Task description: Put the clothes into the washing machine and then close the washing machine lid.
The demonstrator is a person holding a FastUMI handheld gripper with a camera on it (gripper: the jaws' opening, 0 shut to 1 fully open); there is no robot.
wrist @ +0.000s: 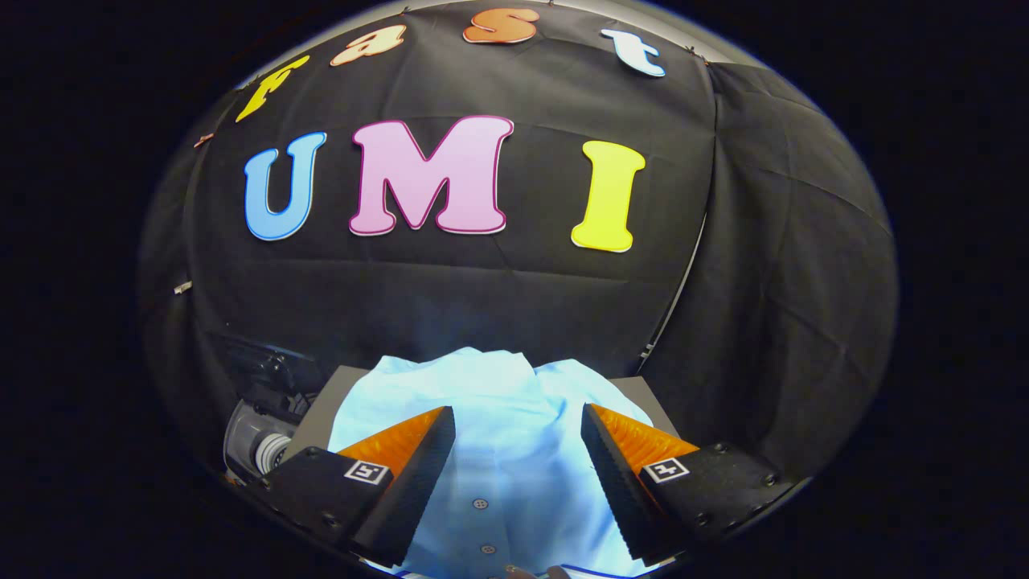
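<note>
The gripper (518,450) is spread wide and grasps nothing. The shirt (498,418) lies on the desk (643,394) directly below and ahead of it, its button row running between the fingers and away from them. A machine part (261,446), possibly the washer, sits off to the left, so the shirt likely has to travel that way once pinched.

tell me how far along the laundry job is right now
Nothing looks done yet. The light blue shirt lies heaped on a grey surface, its buttons showing between the fingers. In hand: the tongs are open over the shirt, a finger on either side, not pressing on it. Left: grasp the shirt, put it in the washing machine, close the lid.
</note>
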